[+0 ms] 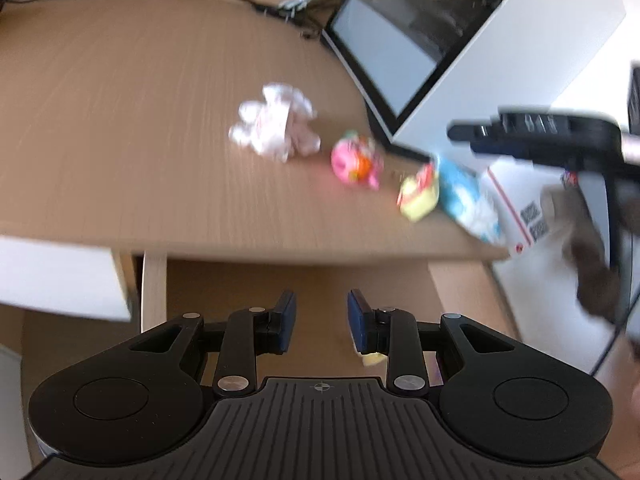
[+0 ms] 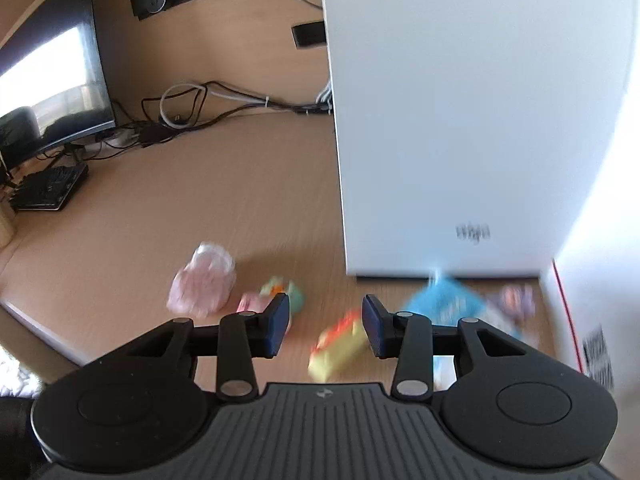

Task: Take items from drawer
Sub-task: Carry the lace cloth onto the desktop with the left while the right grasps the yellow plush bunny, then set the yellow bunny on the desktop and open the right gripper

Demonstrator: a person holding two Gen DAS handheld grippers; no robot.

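On the wooden desk (image 1: pixel 120 120) lie a crumpled white and pink packet (image 1: pixel 276 122), a pink toy-like item (image 1: pixel 356 160), a yellow and red packet (image 1: pixel 418 196) and a blue packet (image 1: pixel 464 200). My left gripper (image 1: pixel 322 320) hangs open and empty over the open drawer (image 1: pixel 280 280) below the desk edge; a small yellow item (image 1: pixel 372 359) shows behind its right finger. My right gripper (image 2: pixel 325 324) is open above the desk, with the yellow and red packet (image 2: pixel 338 350) lying just below and between its fingers. The blue packet (image 2: pixel 444 300) and pink packet (image 2: pixel 202 280) flank it. The right gripper (image 1: pixel 536 136) also shows in the left wrist view.
A white box-like case (image 2: pixel 460 120) stands upright at the right. A monitor (image 2: pixel 52 80), a keyboard (image 2: pixel 48 188) and tangled cables (image 2: pixel 224 104) fill the back left. A white carton with a red stripe (image 1: pixel 516 200) sits at the desk's right edge.
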